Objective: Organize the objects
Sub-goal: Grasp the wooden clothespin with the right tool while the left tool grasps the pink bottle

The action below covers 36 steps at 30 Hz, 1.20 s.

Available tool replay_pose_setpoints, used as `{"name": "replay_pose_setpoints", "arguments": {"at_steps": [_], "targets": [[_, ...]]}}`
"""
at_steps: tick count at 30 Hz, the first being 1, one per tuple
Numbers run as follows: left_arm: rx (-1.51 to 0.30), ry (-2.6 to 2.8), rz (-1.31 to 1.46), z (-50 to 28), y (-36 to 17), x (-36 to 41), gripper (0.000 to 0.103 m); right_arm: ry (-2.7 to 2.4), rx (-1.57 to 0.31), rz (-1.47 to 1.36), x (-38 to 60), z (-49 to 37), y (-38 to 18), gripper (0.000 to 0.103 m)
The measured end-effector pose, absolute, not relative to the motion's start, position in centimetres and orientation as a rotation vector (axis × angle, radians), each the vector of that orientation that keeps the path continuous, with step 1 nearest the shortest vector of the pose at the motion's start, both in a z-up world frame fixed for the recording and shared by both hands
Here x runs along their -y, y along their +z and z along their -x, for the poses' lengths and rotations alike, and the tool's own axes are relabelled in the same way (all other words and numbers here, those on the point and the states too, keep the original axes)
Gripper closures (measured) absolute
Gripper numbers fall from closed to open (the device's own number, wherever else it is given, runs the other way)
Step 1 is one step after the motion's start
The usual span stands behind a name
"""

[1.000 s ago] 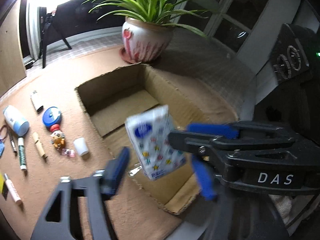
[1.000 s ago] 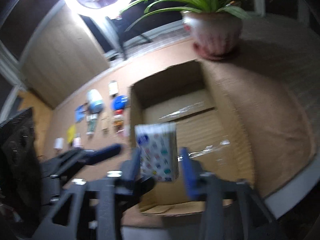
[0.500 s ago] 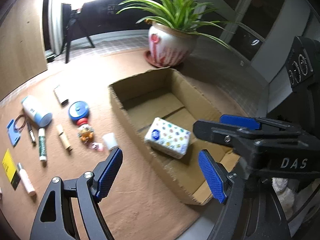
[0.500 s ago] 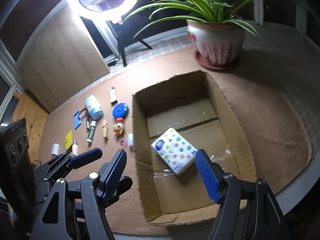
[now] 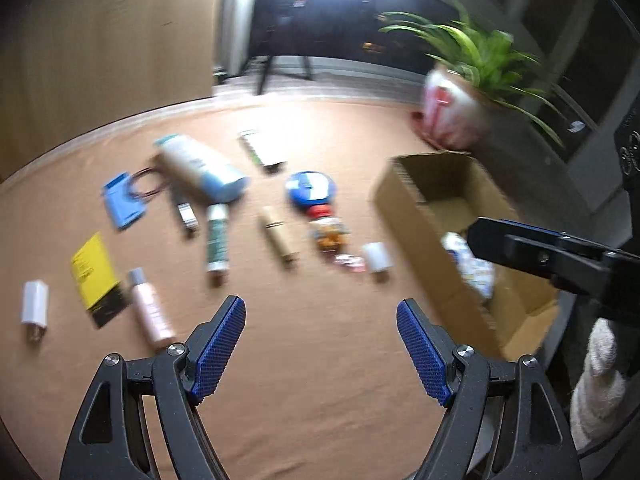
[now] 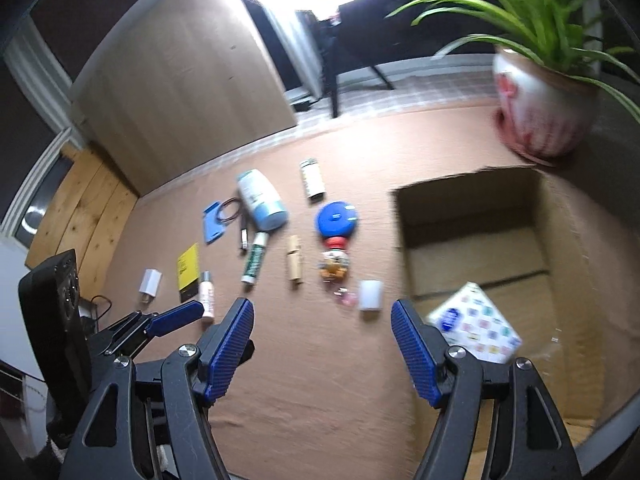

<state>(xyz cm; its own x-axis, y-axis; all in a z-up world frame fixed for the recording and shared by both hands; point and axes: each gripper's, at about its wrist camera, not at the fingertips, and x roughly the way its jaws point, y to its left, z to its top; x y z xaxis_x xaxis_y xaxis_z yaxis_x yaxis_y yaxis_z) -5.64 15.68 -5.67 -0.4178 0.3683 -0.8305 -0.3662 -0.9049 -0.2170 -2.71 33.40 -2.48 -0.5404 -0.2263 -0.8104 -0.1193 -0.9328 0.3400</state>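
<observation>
Both tongs released, nothing between pads: left gripper [image 5: 321, 344], right gripper [image 6: 322, 346]. Hovered over bare mat [image 6: 320, 392], left of cardboard box [image 6: 560, 216]; tissue pack [image 6: 476, 326] inside near wall.

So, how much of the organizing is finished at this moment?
Only a small part. Done: one tissue pack lies inside the cardboard box. In hand: nothing; the left gripper and right gripper are both open and empty. Left: the items on the mat, such as the bottle, blue disc, figurine and white cylinder.

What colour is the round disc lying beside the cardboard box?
Blue, with a pale mark; the disc shows best in the right wrist view.
</observation>
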Motion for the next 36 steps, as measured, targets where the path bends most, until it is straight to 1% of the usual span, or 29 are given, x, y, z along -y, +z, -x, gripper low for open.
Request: {"name": "replay_pose_setpoints", "arguments": {"at_steps": [2,4,6,7,9,12,18,25,29,31,33,36], "targets": [[0.019,2.363,1.394,6.0,-6.3,-13.7,0.022,-2.615,0.551,-1.473,-32.3,3.6,-2.9,0.035],[0.036,2.394,1.425,6.5,-6.9,-11.7,0.022,-2.583,0.550,-1.482,-31.3,4.6,-3.4,0.038],[0.051,2.418,1.445,6.9,-7.5,-10.3,0.023,-2.548,0.532,-1.502,-30.3,5.7,-4.0,0.050],[0.057,2.430,1.459,7.2,-7.8,-9.5,0.023,-2.540,0.517,-1.516,-29.9,6.2,-4.4,0.053],[0.067,2.446,1.481,7.7,-8.3,-8.3,0.026,-2.519,0.489,-1.561,-29.0,7.7,-5.4,0.062],[0.085,2.458,1.518,8.5,-9.2,-7.0,0.030,-2.477,0.482,-1.603,-28.4,9.3,-6.8,0.068],[0.127,2.458,1.584,9.9,-10.9,-5.3,0.040,-2.453,0.406,-1.685,-27.1,12.3,-9.1,0.074],[0.155,2.447,1.632,11.0,-12.4,-4.7,0.050,-2.448,0.338,-1.762,-26.5,14.6,-10.8,0.079],[0.174,2.436,1.653,11.5,-12.9,-4.5,0.053,-2.445,0.299,-1.791,-26.2,15.2,-11.5,0.082],[0.178,2.433,1.659,11.7,-13.1,-4.4,0.056,-2.450,0.274,-1.806,-26.0,15.5,-11.8,0.083],[0.182,2.425,1.665,11.9,-13.3,-4.4,0.062,-2.449,0.263,-1.821,-25.9,15.7,-12.1,0.085],[0.176,2.410,1.676,12.0,-13.6,-4.6,0.067,-2.450,0.246,-1.834,-25.8,15.8,-12.3,0.086]]}}
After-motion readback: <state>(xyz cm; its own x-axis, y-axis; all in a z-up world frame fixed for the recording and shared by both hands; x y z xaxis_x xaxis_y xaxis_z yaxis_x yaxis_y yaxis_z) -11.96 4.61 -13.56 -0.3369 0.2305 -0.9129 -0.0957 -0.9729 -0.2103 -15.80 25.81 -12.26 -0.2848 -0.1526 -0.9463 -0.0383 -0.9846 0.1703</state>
